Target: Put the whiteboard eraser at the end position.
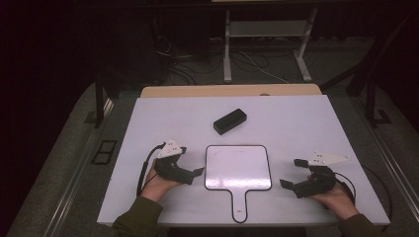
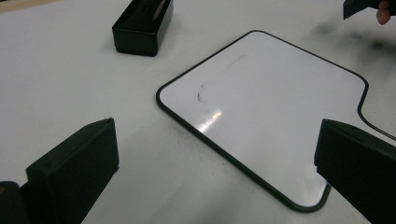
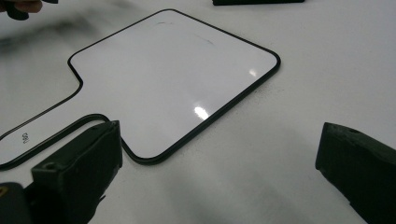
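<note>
A paddle-shaped whiteboard lies flat on the white tabletop between the two grippers, its handle pointing back toward the person and its long axis running near to far. The left gripper and the right gripper rest just beside its left and right edges, both with jaws spread wide and holding nothing. A black eraser block sits beyond the board's far edge, slightly left of centre and so likely the shorter reach for the left gripper.
</note>
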